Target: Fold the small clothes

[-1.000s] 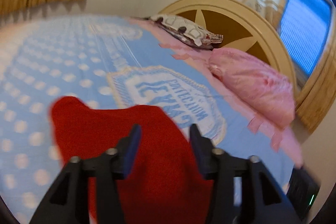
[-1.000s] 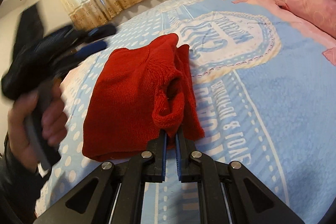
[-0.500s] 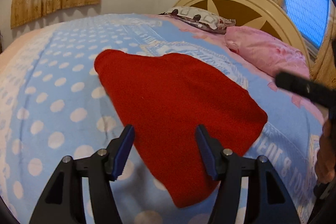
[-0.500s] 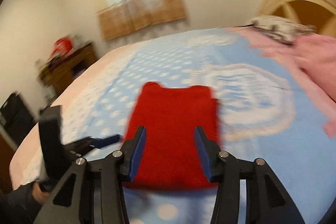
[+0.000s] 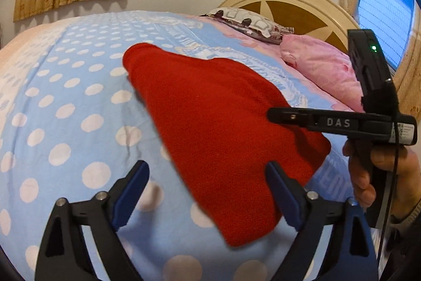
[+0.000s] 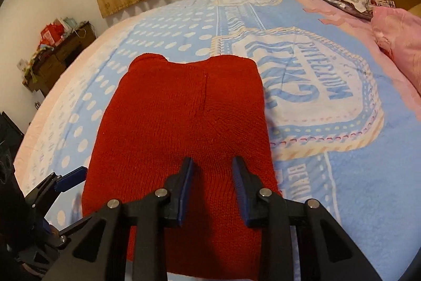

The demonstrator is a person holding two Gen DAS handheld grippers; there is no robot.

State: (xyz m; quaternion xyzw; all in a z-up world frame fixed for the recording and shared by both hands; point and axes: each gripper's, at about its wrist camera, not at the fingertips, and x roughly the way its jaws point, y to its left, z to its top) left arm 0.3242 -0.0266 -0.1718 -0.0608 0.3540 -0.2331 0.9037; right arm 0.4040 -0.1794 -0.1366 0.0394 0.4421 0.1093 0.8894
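A red sweater (image 6: 181,123) lies folded and flat on the blue bed cover (image 6: 355,202), on the dotted part beside the big printed badge (image 6: 310,86). The left gripper (image 5: 208,191) hangs above the near edge of the sweater; its jaws are opening wide and hold nothing. The right gripper (image 6: 213,186) is over the sweater too; its jaws are closing, but nothing is pinched between them. A pink pillow (image 5: 323,70) rests at the headboard (image 5: 294,4).
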